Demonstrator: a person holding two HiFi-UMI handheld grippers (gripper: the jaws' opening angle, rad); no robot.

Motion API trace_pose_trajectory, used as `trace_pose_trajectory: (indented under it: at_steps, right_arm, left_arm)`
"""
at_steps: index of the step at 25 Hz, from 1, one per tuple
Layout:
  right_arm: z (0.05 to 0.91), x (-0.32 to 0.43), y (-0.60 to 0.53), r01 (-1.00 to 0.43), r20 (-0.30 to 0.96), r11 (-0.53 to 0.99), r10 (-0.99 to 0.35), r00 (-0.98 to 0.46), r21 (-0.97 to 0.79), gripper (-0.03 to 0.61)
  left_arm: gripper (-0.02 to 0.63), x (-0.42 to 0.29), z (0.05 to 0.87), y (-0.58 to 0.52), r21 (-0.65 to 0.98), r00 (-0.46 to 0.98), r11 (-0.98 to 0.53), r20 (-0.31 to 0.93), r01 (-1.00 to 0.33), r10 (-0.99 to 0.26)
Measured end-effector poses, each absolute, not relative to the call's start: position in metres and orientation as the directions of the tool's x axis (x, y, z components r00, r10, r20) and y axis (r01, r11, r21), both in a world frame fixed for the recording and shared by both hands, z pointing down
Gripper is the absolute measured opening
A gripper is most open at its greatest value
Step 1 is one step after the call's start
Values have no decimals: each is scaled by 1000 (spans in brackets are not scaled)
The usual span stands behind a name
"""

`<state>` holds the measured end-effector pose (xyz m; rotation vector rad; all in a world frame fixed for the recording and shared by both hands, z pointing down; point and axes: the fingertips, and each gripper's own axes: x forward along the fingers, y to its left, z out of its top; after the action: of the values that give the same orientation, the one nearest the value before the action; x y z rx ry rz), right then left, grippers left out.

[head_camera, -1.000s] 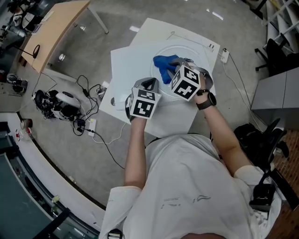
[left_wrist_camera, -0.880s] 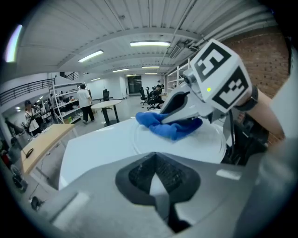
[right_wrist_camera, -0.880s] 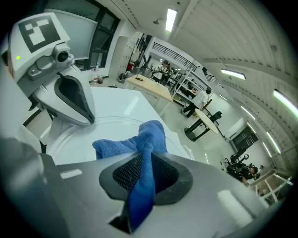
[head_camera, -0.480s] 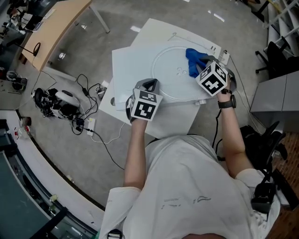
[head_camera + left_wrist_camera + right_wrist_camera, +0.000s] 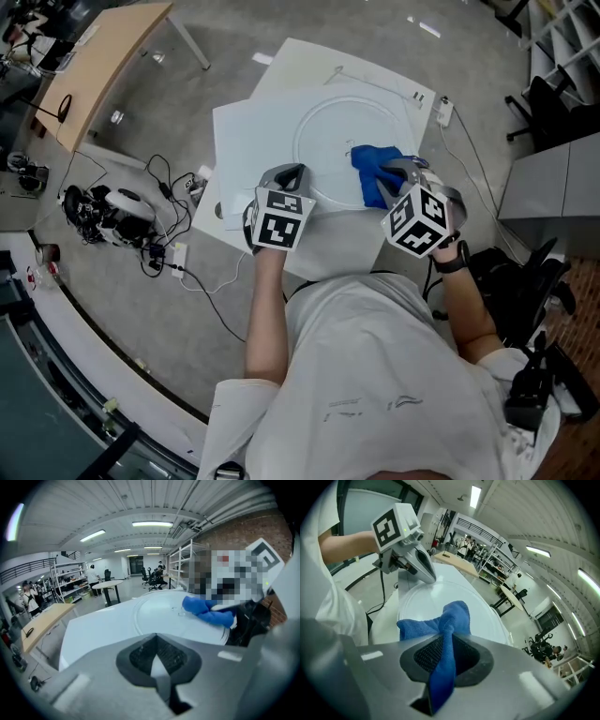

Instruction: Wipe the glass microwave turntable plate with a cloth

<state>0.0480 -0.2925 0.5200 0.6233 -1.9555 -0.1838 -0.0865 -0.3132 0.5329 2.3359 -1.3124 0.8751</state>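
Observation:
The round glass turntable plate (image 5: pixel 342 131) lies flat on a white table (image 5: pixel 248 131). My right gripper (image 5: pixel 387 176) is shut on a blue cloth (image 5: pixel 373 169), which it presses onto the plate's near right part. In the right gripper view the cloth (image 5: pixel 440 620) runs down between the pads of the right gripper (image 5: pixel 443 663) and bunches on the plate (image 5: pixel 419 597). My left gripper (image 5: pixel 292 174) sits at the plate's near left rim, shut, with a thin pale edge between its pads. The left gripper (image 5: pixel 158 667) looks across the plate (image 5: pixel 159 616) to the cloth (image 5: pixel 206 611).
A white power strip (image 5: pixel 444 111) lies at the table's far right corner. Cables and devices (image 5: pixel 131 211) are spread on the floor to the left, beside a wooden table (image 5: pixel 103 66). A black chair (image 5: pixel 525 277) stands to the right.
The right gripper swept the cloth from the plate's near middle out to its far right, then back to the near right. The left gripper stayed at the rim.

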Motion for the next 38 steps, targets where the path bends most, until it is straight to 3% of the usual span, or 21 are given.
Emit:
trace_pose_trajectory:
  at_steps: [6,14,26,32,38]
  right_arm:
    - [524,-6,-296,-283,787,899,-432,-441,335,55]
    - [525,-41,-355,-302,765,897,-435,-475,323,59]
    - [522,66,-410,-462,769,785,-572,-284,413,60]
    - [522,82,-369,-432,777,796,-565,-279,423,55]
    - [523,44,-327,-357,779,838,-527,-340,412,51]
  left_arm:
    - [0,-79,534,-320,-26,391,-531,646,-847,-655]
    - [0,-71,536,-325,-8,410,-548,653,-837,-637]
    - [0,-62,537,-324,-35,405,-555,646,-831,-647]
    - [0,-70,538,-326,-29,408,-556,647,-831,-644]
    - [0,-74,537,-326,-30,406,-555,648,-831,-644]
